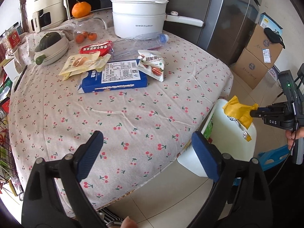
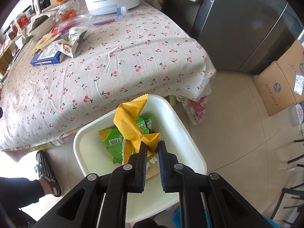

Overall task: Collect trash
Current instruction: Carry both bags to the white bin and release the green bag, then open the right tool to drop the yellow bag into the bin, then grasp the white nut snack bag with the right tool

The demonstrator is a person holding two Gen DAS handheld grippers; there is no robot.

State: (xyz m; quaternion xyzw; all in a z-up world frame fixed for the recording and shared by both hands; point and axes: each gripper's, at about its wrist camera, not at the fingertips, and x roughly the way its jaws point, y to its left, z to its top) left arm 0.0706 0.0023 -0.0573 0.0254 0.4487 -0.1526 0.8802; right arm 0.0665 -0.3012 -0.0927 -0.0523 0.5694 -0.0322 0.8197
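The white pot (image 1: pixel 138 21) at twelve o'clock reads "Royalstar" on its side (clearest in the right wrist view). The right gripper (image 1: pixel 253 113) at three o'clock bears "DAS". The clear bottle (image 2: pixel 106 16) carries a mirrored purple label, unreadable. The packets and blue box (image 1: pixel 114 77) show Chinese print too small to read.
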